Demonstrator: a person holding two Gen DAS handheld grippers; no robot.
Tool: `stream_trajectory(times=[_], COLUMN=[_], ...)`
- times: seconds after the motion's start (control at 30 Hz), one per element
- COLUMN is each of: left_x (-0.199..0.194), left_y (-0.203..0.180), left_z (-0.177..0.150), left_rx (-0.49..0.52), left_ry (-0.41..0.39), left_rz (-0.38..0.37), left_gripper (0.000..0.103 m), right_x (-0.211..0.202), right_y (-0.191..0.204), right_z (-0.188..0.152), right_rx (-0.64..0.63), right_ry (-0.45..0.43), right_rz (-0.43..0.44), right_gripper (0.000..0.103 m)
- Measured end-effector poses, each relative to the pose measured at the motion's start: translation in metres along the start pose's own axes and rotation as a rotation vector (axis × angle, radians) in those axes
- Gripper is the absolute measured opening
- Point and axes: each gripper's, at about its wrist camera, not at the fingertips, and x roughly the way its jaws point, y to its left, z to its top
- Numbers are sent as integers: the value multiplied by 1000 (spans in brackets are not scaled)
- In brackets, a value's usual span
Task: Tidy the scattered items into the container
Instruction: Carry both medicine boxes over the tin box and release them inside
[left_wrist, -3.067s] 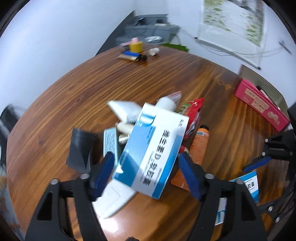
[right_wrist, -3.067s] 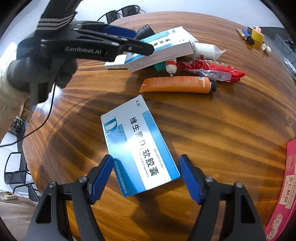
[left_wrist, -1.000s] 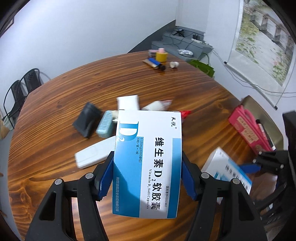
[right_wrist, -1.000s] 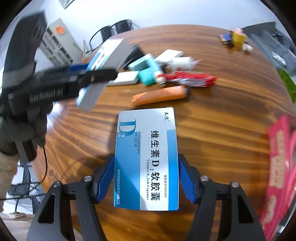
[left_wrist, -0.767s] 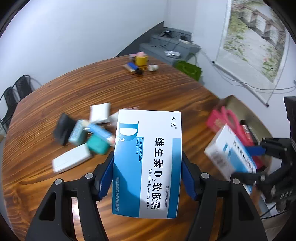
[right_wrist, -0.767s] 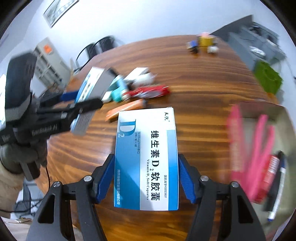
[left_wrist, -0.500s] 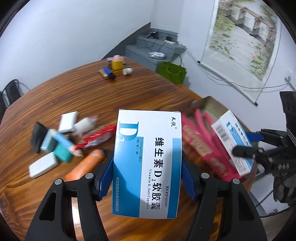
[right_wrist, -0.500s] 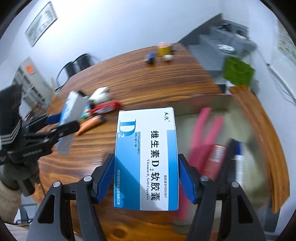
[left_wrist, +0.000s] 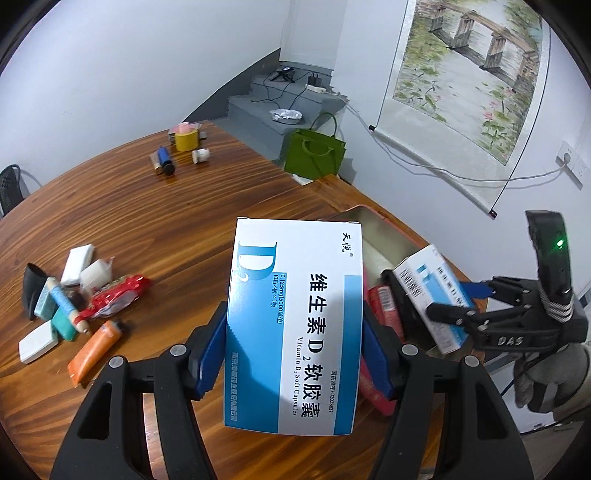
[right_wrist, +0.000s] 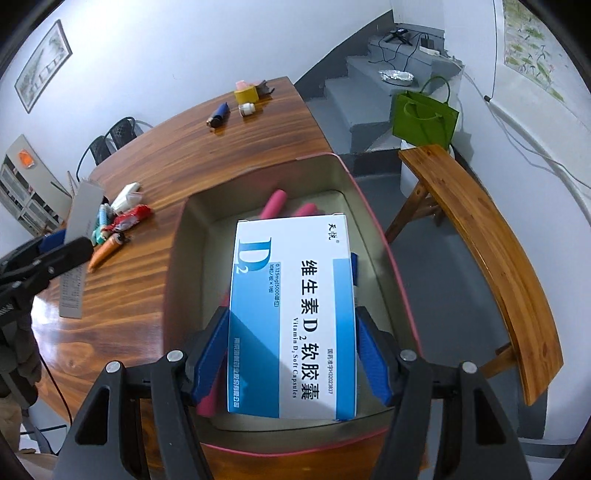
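Right wrist view: right gripper (right_wrist: 291, 354) clamps flat cardboard vitamin box (right_wrist: 291, 317) above metal container (right_wrist: 184, 236); left gripper (left_wrist: 293, 350) clamps twin box (left_wrist: 295, 317) over wooden table (left_wrist: 147, 221).

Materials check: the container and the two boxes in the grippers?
Container: looks like thin metal tin, dull gold inside, pink rim; rolled edge, soft sheen. Left gripper's box and right gripper's box: printed glossy cardboard, folded flaps, crisp edges.

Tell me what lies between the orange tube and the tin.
Bare wooden tabletop separates the orange tube from the tin, seen in the right wrist view.
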Motion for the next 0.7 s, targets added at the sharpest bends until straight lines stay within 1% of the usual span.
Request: stream_trajectory(times=[0.23, 0.5, 0.63, 0.7], left_x=[16, 47, 63, 71], left_y=[-23, -40, -46, -47], left_z=[12, 25, 33, 37], left_rx=[5, 15, 19, 6], left_ry=[7, 45, 67, 84], left_rz=[-13, -36, -40, -47], left_gripper=[68, 68, 68, 69], right_x=[8, 7, 5, 4], right_y=[-13, -11, -15, -18], right_z=[-4, -8, -9, -9], right_rx=[-11, -52, -47, -38], right_ry=[26, 21, 18, 18], right_rz=[10, 28, 35, 33], right_gripper=[70, 70, 70, 70])
